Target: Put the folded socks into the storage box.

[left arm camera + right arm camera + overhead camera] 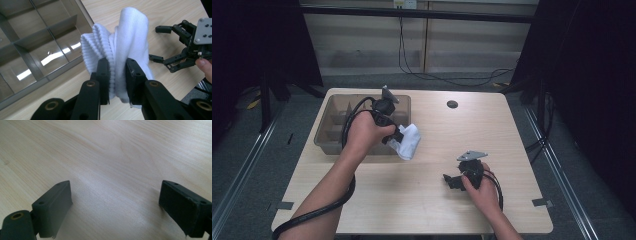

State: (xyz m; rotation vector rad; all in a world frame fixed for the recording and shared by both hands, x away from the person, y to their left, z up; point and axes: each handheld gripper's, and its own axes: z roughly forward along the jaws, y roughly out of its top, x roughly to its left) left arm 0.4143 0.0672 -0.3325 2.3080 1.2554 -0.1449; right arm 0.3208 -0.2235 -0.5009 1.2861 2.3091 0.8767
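Over at the far left of the wooden table (427, 150) sits a translucent brown divided bin (329, 131), its inner walls splitting it into several compartments; in the left gripper view those compartments (37, 42) show bare glossy floors with light glinting off them. The white sock (125, 47), folded and ribbed along one edge, hangs just outside the bin's near right corner, off the tabletop. The left gripper (117, 75) has it pinched, both black jaws pressed into the fabric from either side, cloth bulging above and below them. From above, the left hand (364, 132) wraps the gripper's body with the forearm angling in from the near left, cable looping round the wrist, the sock (409, 141) dangling at the right of the fist. Near right on the table, the right hand (479, 187) holds the right gripper (453, 181) low, pointing left, its jaws spread wide over bare wood.
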